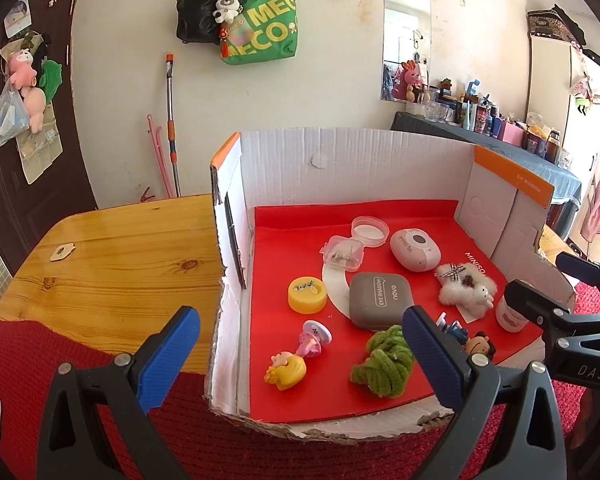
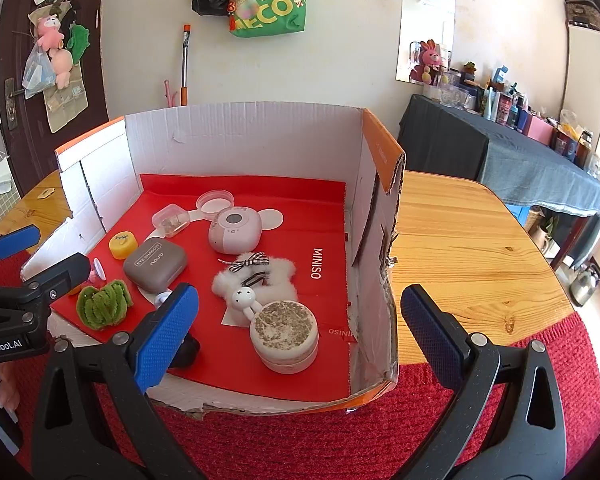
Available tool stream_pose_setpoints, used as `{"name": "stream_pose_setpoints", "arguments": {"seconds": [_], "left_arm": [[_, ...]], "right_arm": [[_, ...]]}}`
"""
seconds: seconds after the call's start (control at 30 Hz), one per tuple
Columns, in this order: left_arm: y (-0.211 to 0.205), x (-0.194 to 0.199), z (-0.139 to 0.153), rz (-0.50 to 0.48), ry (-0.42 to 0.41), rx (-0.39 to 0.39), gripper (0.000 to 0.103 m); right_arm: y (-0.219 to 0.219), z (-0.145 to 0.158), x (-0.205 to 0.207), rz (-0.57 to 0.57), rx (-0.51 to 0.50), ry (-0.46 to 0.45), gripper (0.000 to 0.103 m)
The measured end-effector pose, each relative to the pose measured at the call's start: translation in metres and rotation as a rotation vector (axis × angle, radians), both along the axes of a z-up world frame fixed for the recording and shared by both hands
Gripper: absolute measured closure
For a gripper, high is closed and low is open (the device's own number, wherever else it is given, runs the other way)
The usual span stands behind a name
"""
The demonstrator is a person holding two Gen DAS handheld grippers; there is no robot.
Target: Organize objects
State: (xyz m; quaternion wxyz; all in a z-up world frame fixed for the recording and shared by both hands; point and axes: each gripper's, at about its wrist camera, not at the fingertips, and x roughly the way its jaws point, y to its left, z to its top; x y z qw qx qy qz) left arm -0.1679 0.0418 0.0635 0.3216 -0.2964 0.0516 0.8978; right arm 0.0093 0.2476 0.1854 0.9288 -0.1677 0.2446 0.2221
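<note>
1. I am holding my left gripper (image 1: 300, 356) and my right gripper (image 2: 300, 340) with jaws spread wide and nothing between them, both hovering at the torn near edge of the cardboard box (image 2: 244, 140) on the table (image 2: 460, 232).
2. I am looking down at small things scattered loose on the box's red liner (image 2: 324, 216): nearest, a green yarn ball (image 1: 384, 360), a yellow figure (image 1: 286, 370) and a round white jar (image 2: 284, 334).
3. Farther in, I am seeing a grey eyeshadow case (image 1: 380, 300), a fluffy white clip (image 2: 256, 280), a yellow cap (image 1: 307, 294), a pink round case (image 1: 415, 249) and two clear tubs (image 1: 366, 232).
4. I am judging that everything sits inside the box, unsorted; this fits gathering finished or arranging pending.
5. I am seeing the jar's speckled lid only from the right wrist view; the left shows the yellow figure.
</note>
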Motion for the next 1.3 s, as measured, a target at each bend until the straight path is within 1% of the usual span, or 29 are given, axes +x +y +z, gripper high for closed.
{"name": "stream_pose_setpoints", "arguments": {"seconds": [0.17,0.37,0.47,0.57,0.67,0.8,0.9,0.93,1.13,1.23,1.3], "left_arm": [[-0.004,0.002,0.004,0.003,0.012,0.024,0.000],[-0.016,0.017,0.025,-0.005,0.051,0.049,0.000],[-0.023,0.025,0.032,-0.021,0.036,0.045,0.000],[-0.030,0.030,0.032,-0.023,-0.006,0.037,0.000],[-0.037,0.039,0.026,-0.017,-0.046,0.025,0.000],[-0.041,0.052,0.009,-0.035,-0.109,-0.008,0.000],[-0.042,0.058,-0.004,-0.044,-0.154,-0.024,0.000],[-0.042,0.060,-0.008,-0.009,-0.163,-0.026,0.000],[-0.039,0.056,-0.027,0.018,-0.215,-0.075,0.000],[-0.037,0.053,-0.036,0.028,-0.253,-0.105,0.000],[-0.035,0.054,-0.038,0.034,-0.250,-0.123,0.000]], "right_arm": [[-0.002,0.002,-0.002,-0.006,0.009,-0.016,0.000],[-0.003,0.016,-0.017,0.018,0.002,-0.042,0.000],[-0.008,0.026,-0.031,0.033,-0.003,-0.065,0.000],[-0.014,0.030,-0.040,0.038,0.003,-0.037,0.000],[-0.021,0.027,-0.051,0.043,0.005,-0.005,0.000],[-0.027,0.014,-0.063,0.028,-0.035,0.039,0.000],[-0.032,0.001,-0.068,0.017,-0.044,0.087,0.000],[-0.033,-0.003,-0.069,0.011,-0.046,0.107,0.000],[-0.036,-0.029,-0.058,-0.043,-0.100,0.197,0.000],[-0.035,-0.037,-0.053,-0.062,-0.126,0.237,0.000],[-0.034,-0.041,-0.051,-0.068,-0.143,0.256,0.000]]}}
